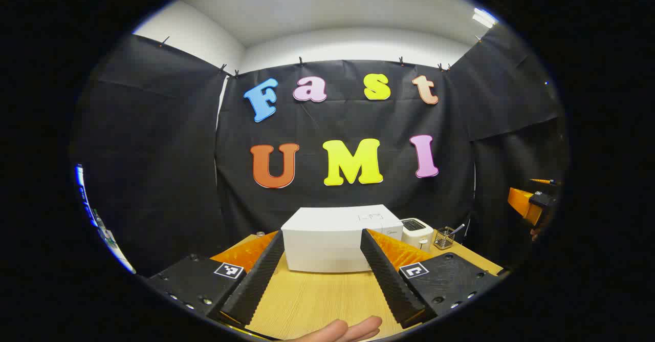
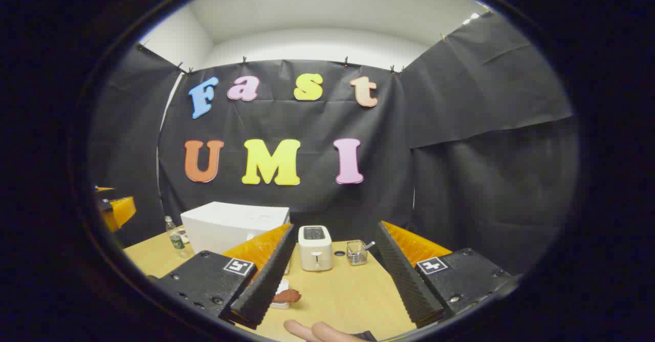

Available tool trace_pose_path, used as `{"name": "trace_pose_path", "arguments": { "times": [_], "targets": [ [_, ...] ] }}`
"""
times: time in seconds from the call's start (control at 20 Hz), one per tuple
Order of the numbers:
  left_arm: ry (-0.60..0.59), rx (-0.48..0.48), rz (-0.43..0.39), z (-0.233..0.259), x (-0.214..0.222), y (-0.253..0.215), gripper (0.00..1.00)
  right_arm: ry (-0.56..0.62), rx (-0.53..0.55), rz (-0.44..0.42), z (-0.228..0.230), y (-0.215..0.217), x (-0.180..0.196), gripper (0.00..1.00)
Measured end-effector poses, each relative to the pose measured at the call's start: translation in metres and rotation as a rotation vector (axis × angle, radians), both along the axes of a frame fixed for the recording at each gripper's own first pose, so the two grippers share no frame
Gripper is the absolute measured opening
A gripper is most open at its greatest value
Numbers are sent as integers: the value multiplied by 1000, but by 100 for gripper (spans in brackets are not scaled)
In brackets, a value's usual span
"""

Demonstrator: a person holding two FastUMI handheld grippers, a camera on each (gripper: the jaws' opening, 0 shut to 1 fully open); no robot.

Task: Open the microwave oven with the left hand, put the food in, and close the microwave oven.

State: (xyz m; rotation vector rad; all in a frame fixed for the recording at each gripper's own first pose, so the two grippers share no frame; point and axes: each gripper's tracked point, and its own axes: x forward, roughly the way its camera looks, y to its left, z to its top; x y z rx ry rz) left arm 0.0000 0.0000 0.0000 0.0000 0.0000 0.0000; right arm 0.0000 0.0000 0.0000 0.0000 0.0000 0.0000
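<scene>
White microwave (image 1: 332,242) shut on table (image 1: 317,301) (both grippers spread, unloaded).

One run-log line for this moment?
phase: start | left gripper: open, facing closed white box-shaped microwave oven | right gripper: open | reddish food piece: on wooden table
</scene>
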Motion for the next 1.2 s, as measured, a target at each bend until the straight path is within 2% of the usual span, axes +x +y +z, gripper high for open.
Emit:
{"name": "trace_pose_path", "arguments": {
  "times": [0.05, 0.1, 0.15, 0.2, 0.25, 0.3, 0.35, 0.4, 0.45, 0.5, 0.55, 0.7, 0.9, 0.95, 1.0, 1.05, 1.1, 1.15, 1.2],
  "targets": [
    [5, -13, 0, 0, 1, 1, 95, -6, 1, -4, 3, -4, -1, 90],
    [4, -33, -4, 0, 2, -1, 95, -14, 4, -7, 6, -8, -2, 90],
    [-4, -53, -6, 3, 1, 0, 95, -22, 8, -9, 8, -12, -4, 100],
    [-15, -72, -3, 6, 1, 1, 94, -29, 10, -10, 11, -14, -6, 90],
    [-29, -84, 2, 10, 0, 4, 95, -36, 9, -9, 13, -16, -7, 100],
    [-40, -90, 5, 12, 0, 6, 94, -41, 3, -8, 13, -18, -10, 91],
    [-47, -92, 9, 14, 0, 9, 94, -48, -2, -7, 15, -19, -12, 100],
    [-50, -96, 14, 12, 0, 11, 81, -59, 5, 4, 17, -18, -13, 90],
    [-46, -100, 13, 10, 2, 9, 81, -66, 12, 10, 19, -15, -15, 100],
    [-36, -103, 7, 8, 3, 8, 92, -71, 6, 1, 19, -19, -16, 100],
    [-25, -110, -3, 4, 3, 7, 92, -80, -1, -8, 20, -22, -16, 89],
    [-19, -130, -38, 3, 5, 4, 92, -88, 1, -5, 20, -19, -18, 90],
    [-28, -141, -30, 1, 10, 11, 92, -89, -9, -13, 17, -19, -17, 90],
    [-27, -134, -23, -1, 13, 12, 93, -89, -8, -5, 17, -17, -17, 100],
    [-23, -125, -20, -5, 16, 10, 92, -88, -8, 1, 15, -15, -16, 90],
    [-15, -114, -20, -9, 20, 8, 92, -87, -11, 3, 14, -15, -16, 100],
    [-13, -107, -26, -13, 23, 4, 93, -89, -11, 1, 13, -16, -15, 90],
    [-12, -101, -31, -16, 30, -1, 93, -89, -7, 3, 12, -15, -14, 91],
    [-3, -97, -34, -22, 36, -5, 92, -82, -1, 9, 7, -14, -13, 100]
  ]
}}
